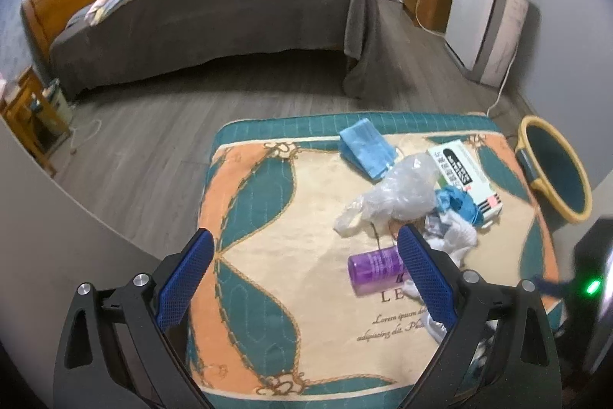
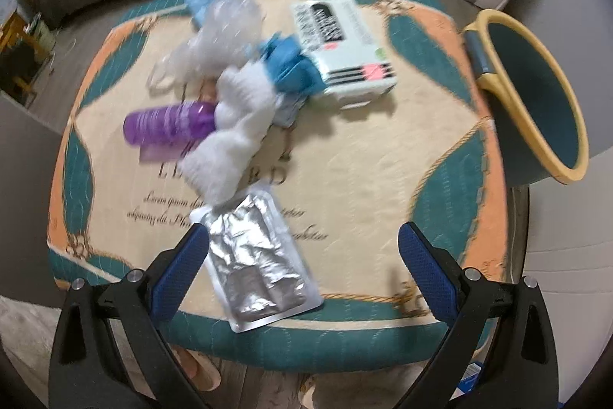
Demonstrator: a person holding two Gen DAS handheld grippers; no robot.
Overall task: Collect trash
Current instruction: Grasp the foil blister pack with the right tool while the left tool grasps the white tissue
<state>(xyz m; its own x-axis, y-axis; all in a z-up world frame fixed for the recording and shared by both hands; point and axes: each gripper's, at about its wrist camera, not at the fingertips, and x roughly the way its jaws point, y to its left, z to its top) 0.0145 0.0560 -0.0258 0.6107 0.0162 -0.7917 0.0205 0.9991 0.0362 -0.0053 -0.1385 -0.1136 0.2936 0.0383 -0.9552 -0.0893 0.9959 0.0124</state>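
Trash lies on a patterned cushion-topped table (image 1: 268, 255) (image 2: 364, 179): a purple bottle (image 1: 373, 269) (image 2: 168, 127) on its side, a clear plastic bag (image 1: 398, 194) (image 2: 218, 33), a blue face mask (image 1: 366, 148), white crumpled tissue (image 1: 459, 232) (image 2: 233, 129), a blue crumpled piece (image 2: 291, 64), a white printed box (image 1: 465, 175) (image 2: 345, 52) and a silver foil pouch (image 2: 256, 255). My left gripper (image 1: 304, 248) is open above the table, its right finger next to the bottle. My right gripper (image 2: 302, 248) is open over the near edge, its left finger beside the pouch.
A teal bin with a yellow rim (image 1: 555, 171) (image 2: 536, 91) stands at the table's right. Beyond are a bed (image 1: 214, 10), a wooden nightstand (image 1: 27, 114), a white appliance (image 1: 486, 22) and wood floor (image 1: 134, 148).
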